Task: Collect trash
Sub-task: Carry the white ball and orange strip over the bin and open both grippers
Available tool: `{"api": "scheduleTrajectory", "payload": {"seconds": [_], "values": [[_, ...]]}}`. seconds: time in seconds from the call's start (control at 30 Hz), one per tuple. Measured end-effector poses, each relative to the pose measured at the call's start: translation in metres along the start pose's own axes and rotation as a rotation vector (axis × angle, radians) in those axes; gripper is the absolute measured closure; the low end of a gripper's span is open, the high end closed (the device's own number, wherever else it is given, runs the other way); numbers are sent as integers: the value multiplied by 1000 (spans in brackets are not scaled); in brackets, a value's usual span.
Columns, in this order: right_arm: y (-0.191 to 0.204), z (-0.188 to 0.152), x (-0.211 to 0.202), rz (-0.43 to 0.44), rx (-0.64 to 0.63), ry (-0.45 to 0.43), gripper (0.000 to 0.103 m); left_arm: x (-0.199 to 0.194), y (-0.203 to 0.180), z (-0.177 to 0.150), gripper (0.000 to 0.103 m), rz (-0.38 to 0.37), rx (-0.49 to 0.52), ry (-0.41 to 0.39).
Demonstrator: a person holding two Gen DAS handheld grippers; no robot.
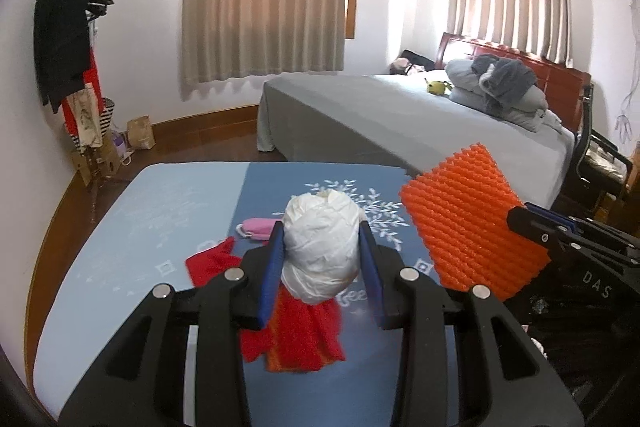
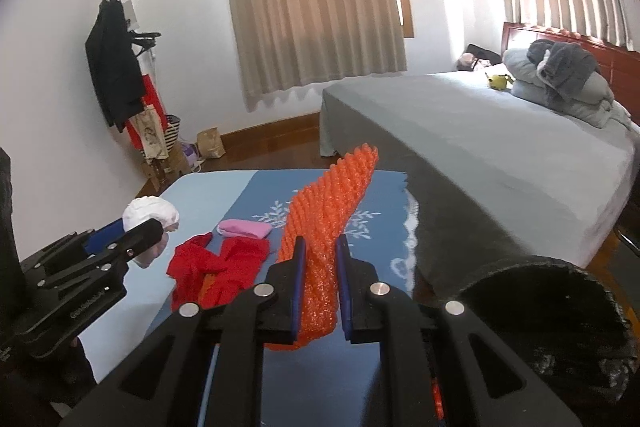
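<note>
While clamped, crumpled white wad, ridged orange foam

Count on the blue mat: one white crumpled wad, one orange foam net sleeve, one red cloth, one pink item. Two grippers were in view, left gripper and right gripper, each with one piece. Room had one bed, two curtained windows, one coat rack.

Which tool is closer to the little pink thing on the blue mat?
Left. The left tool, gripping white crumpled paper, hangs just before the pink thing. The right tool, holding orange foam netting, sits farther right.
</note>
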State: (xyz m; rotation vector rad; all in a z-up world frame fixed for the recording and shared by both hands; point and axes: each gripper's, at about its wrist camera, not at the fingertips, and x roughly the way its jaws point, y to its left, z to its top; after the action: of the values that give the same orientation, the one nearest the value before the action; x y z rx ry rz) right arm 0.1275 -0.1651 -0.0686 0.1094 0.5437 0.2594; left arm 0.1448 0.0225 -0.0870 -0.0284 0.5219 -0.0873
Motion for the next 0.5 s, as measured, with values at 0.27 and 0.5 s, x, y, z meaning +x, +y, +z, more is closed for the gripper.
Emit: {"api": "scheduleTrajectory", "payload": {"seconds": [0.27, 0.5], "values": [[-34, -1, -27, -70, 24, -26, 88, -3, -33, 3, 68, -66, 31, -13], [-71, -11, -47, -153, 63, -31, 88, -2, -77, 2, 68, -155, 77, -18]]}}
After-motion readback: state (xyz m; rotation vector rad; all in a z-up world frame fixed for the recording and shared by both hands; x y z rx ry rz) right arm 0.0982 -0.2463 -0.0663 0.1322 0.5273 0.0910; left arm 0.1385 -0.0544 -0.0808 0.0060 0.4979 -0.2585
